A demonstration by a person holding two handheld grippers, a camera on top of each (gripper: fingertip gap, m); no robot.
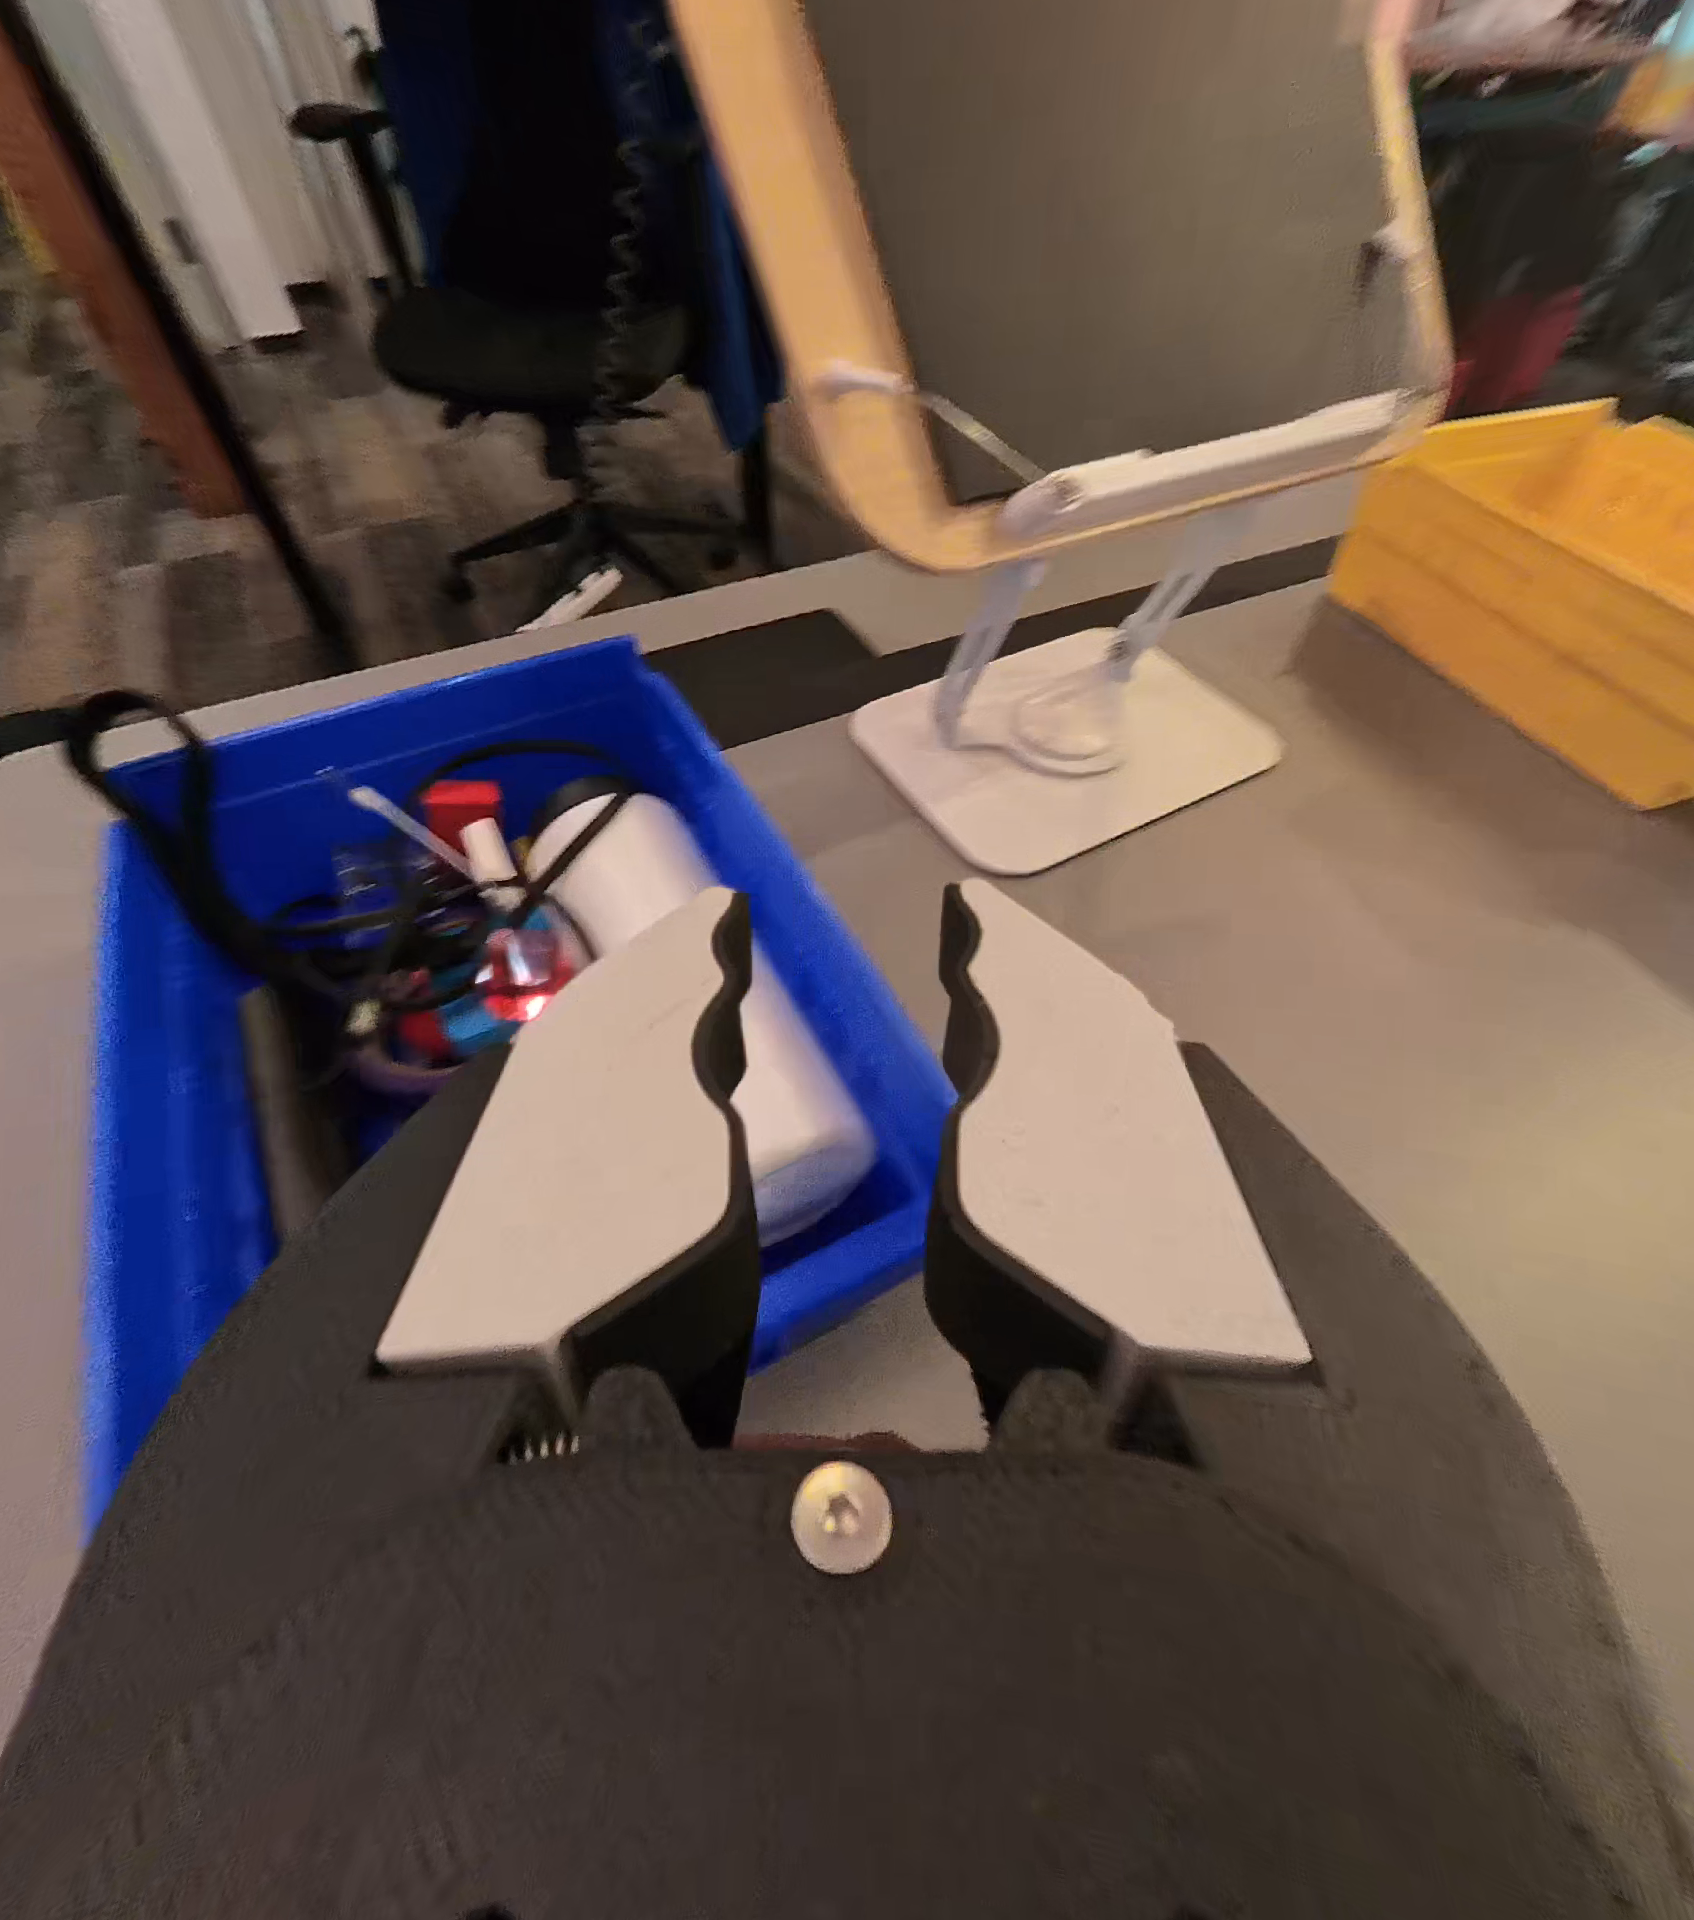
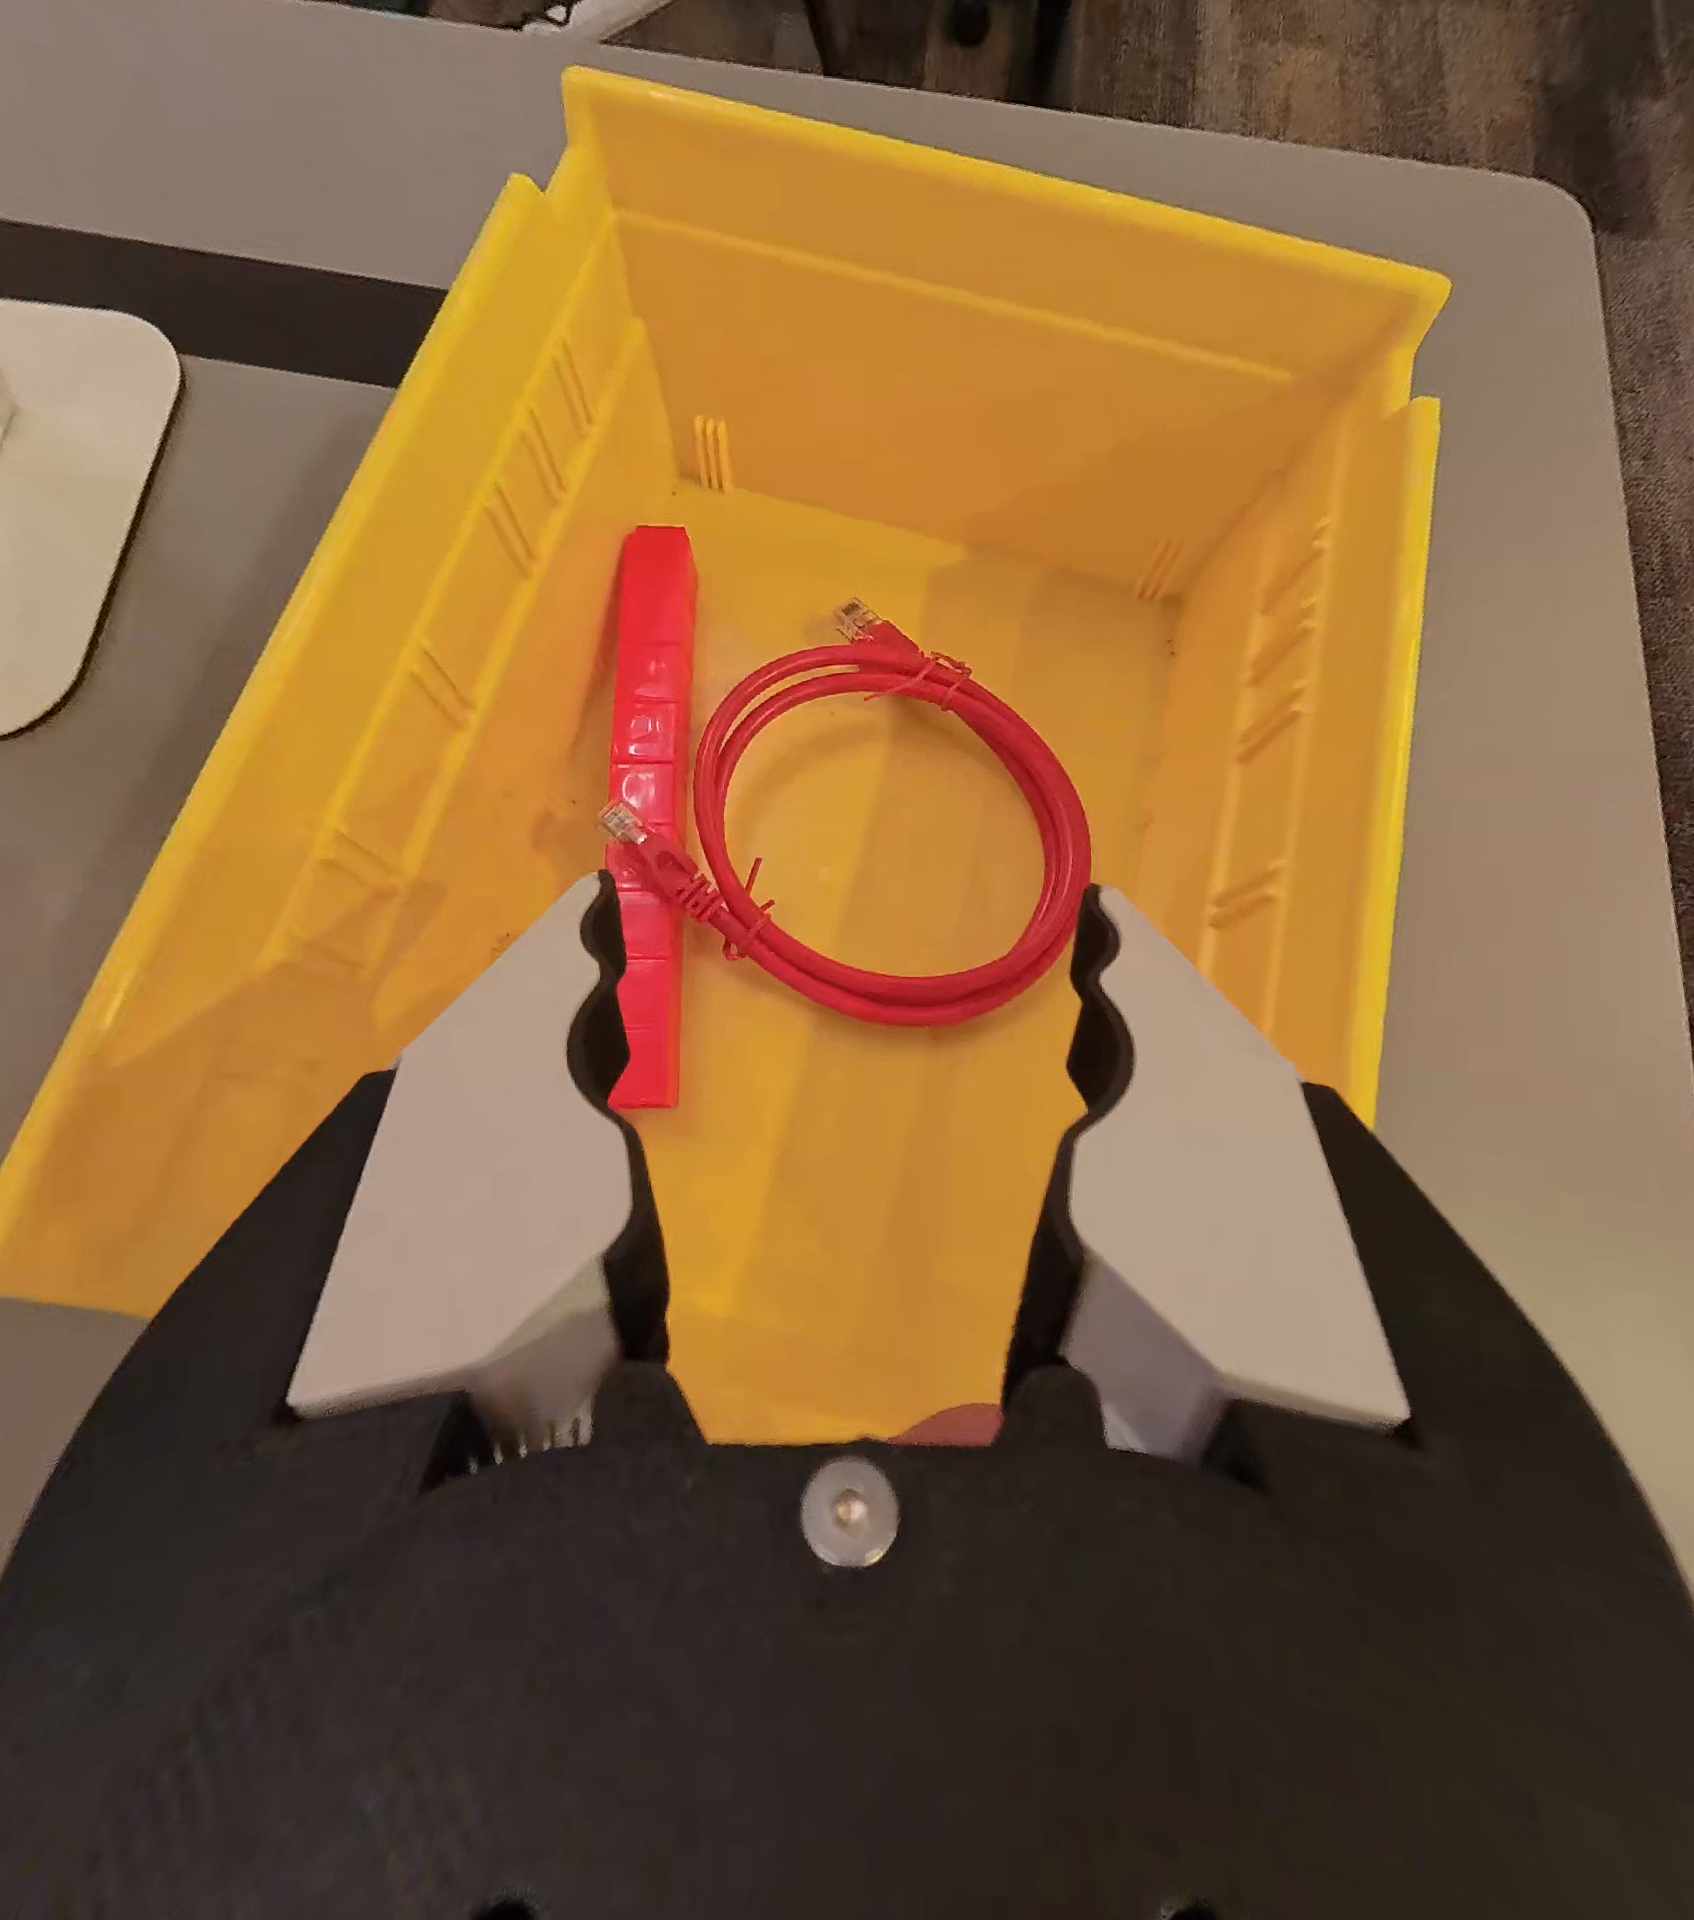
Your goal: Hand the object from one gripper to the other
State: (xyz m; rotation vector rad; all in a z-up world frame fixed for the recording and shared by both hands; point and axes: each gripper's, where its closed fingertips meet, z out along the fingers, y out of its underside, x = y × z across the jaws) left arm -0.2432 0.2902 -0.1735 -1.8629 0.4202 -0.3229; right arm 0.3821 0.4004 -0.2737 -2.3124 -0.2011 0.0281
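My right gripper (image 2: 841, 899) is open wide and empty above the near end of a yellow bin (image 2: 1019, 301). In the bin lie a coiled red network cable (image 2: 890, 831) and a long red segmented bar (image 2: 654, 748); the bar's near end sits beside my left fingertip (image 2: 594, 935). My left gripper (image 1: 845, 914) is open and empty, hovering over the right edge of a blue bin (image 1: 168, 1039). The blue bin holds a white bottle (image 1: 656, 883), black cords and small red and blue items.
A white stand base (image 1: 1061, 769) with a wood-edged panel on it sits mid-table; it also shows in the right wrist view (image 2: 22, 520). The yellow bin (image 1: 1549, 592) is at the far right in the left wrist view. An office chair (image 1: 531, 343) stands beyond the table edge. Spacing between my two grippers at the tips: around 65 cm. The long red segmented bar (image 2: 654, 748) is about 11 cm from my right fingertips.
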